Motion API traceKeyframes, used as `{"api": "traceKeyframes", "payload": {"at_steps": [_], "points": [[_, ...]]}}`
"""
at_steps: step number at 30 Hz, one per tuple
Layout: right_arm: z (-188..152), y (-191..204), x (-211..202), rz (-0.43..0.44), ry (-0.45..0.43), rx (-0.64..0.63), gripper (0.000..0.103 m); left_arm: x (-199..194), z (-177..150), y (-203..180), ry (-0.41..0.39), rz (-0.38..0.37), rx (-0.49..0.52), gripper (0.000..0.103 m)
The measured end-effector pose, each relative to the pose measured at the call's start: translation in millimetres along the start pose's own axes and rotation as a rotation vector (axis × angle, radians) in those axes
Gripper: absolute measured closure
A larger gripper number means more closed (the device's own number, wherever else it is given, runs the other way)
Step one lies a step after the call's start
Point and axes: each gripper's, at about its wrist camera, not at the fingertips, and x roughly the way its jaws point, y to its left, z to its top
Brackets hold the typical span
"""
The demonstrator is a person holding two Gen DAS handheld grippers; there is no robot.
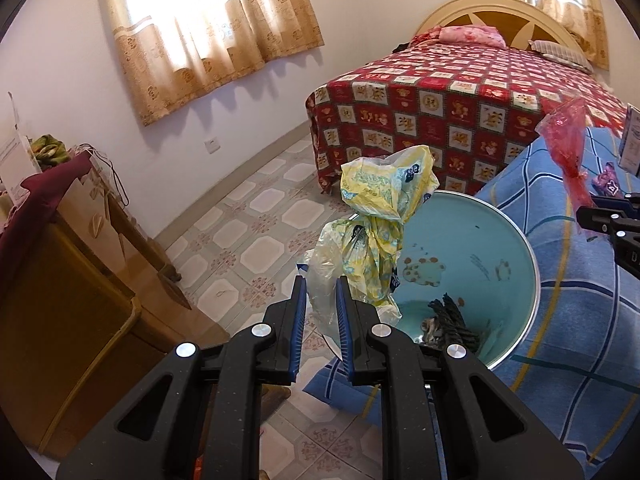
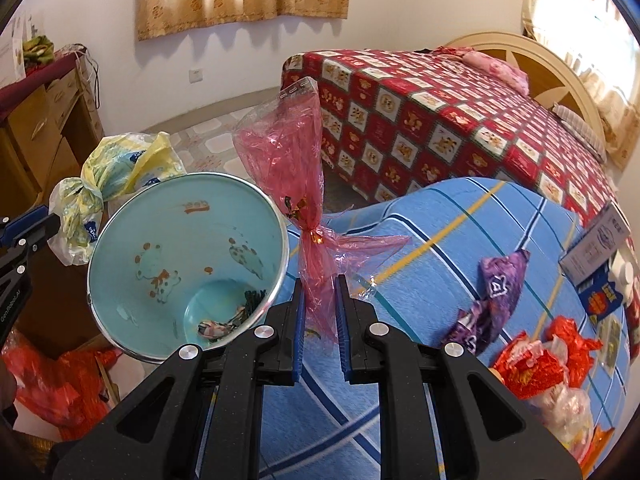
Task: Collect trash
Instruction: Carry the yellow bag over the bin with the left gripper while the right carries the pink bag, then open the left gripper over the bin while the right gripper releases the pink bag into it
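A light blue bin (image 1: pixel 472 256) (image 2: pixel 188 248) with a metal rim leans against the blue checked bedding (image 2: pixel 420 280), a few scraps at its bottom. My left gripper (image 1: pixel 320 300) is shut on a crumpled yellow plastic bag (image 1: pixel 376 208) (image 2: pixel 116 184), held just left of the bin's rim. My right gripper (image 2: pixel 320 300) is shut on a pink cellophane wrapper (image 2: pixel 296 184) (image 1: pixel 568 148), which stands up over the bin's right edge. The right gripper's tip (image 1: pixel 604 220) shows at the far right of the left wrist view.
On the blue bedding lie a purple wrapper (image 2: pixel 492 296), red and orange foil bags (image 2: pixel 536 364) and a small box (image 2: pixel 600 264). A bed with a red patterned cover (image 1: pixel 448 112) stands behind. A wooden cabinet (image 1: pixel 60 280) is at the left, a red bag (image 2: pixel 60 384) beside the bin.
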Motion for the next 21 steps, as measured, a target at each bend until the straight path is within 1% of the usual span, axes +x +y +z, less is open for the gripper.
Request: {"api": "traceKeyframes", "payload": {"at_steps": [21], "points": [[8, 27, 7, 0.033, 0.005, -0.054, 0.088, 4, -1, 6, 0.004, -0.004, -0.018, 0.088]]}}
